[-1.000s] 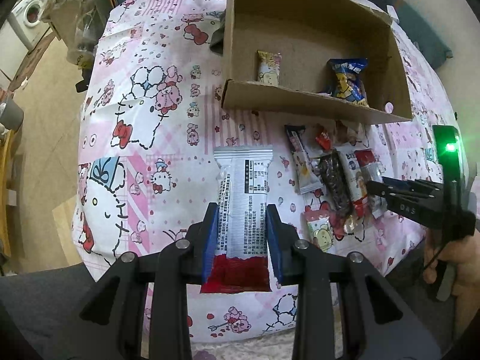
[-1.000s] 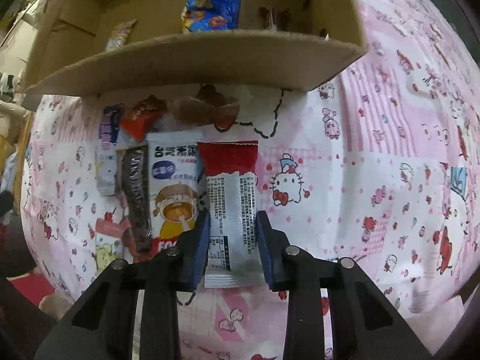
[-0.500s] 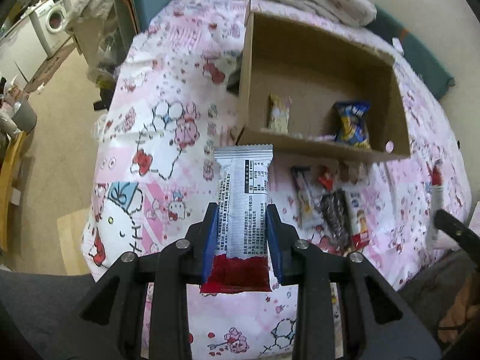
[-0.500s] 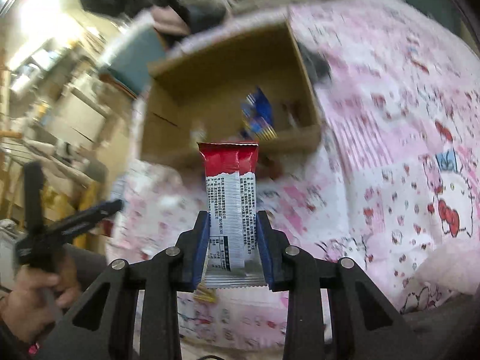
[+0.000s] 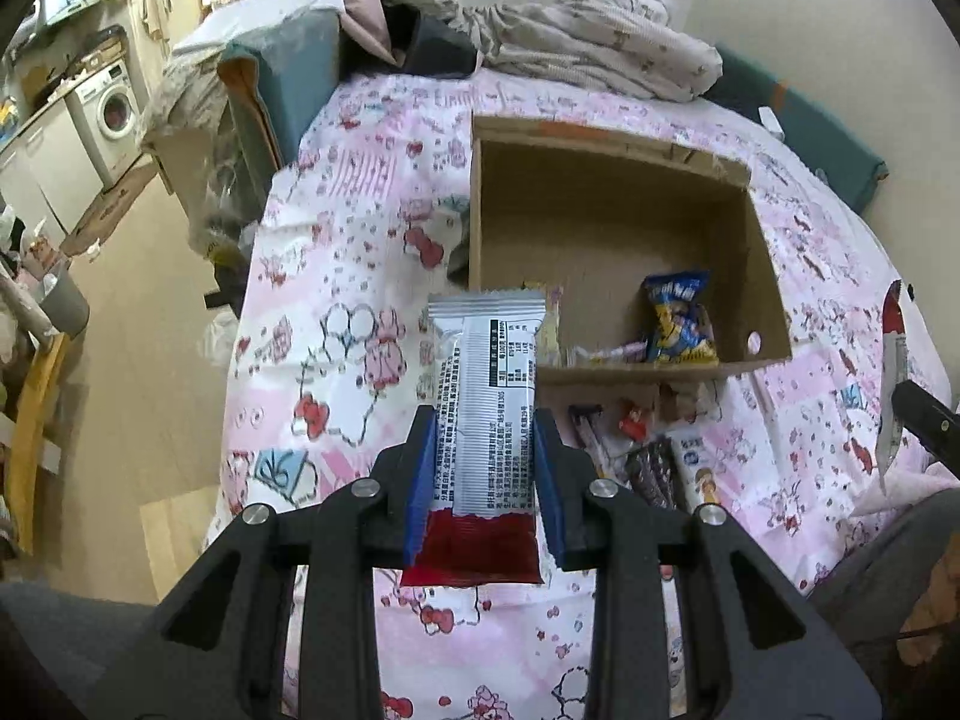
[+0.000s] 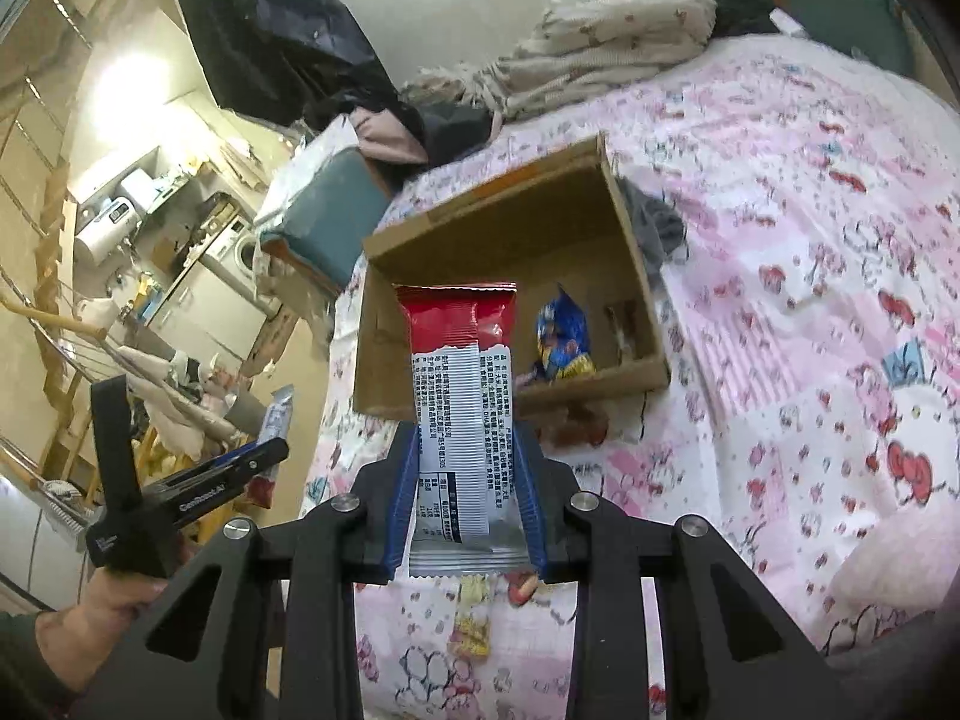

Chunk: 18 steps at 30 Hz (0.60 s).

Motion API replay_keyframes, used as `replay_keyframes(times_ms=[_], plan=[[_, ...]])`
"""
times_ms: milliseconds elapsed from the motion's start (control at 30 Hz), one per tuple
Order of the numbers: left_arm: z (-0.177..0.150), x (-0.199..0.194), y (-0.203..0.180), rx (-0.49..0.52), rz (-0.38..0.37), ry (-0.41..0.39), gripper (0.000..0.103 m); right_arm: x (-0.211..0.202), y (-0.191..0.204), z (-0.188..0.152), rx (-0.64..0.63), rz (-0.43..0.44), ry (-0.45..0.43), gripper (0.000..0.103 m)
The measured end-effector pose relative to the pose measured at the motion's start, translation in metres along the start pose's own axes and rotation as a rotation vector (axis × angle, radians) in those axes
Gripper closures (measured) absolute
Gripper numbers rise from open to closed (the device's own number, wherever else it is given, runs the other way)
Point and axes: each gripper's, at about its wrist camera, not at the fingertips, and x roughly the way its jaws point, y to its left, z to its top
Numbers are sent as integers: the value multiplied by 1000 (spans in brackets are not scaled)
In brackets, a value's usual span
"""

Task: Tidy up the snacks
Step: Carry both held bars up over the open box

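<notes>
Both grippers are clamped on matching snack bars, held up in the air above the Hello Kitty bedsheet (image 5: 336, 360). The left gripper (image 5: 483, 468) is closed tight on a silver-and-red bar wrapper (image 5: 486, 420), gripped around the middle with the red end pointing back toward the camera and the silver crimped end sticking out forward. The right gripper (image 6: 465, 492) is pinched on a second wrapper (image 6: 462, 414), only flipped: the red end is out front, the silver end back by the fingers.

The cardboard box (image 5: 762, 252) is seen lying open on the sheet, ahead of both bars. Inside it, a blue chip bag (image 5: 678, 318) is propped against the near wall, with a small yellowish packet (image 5: 551, 324) to the box's left side and a few thin wrappers beside the bag. A loose bunch of snacks (image 5: 648, 456) is spread on the sheet just in front of the box's near wall. A rumpled blanket (image 5: 594, 42) is piled beyond the box.
</notes>
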Motion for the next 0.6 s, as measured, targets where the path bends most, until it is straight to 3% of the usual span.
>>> replay_keyframes(times_ms=[600], plan=[[83, 4, -28, 44, -24, -94, 76, 20, -16, 70, 63, 16, -98, 71]])
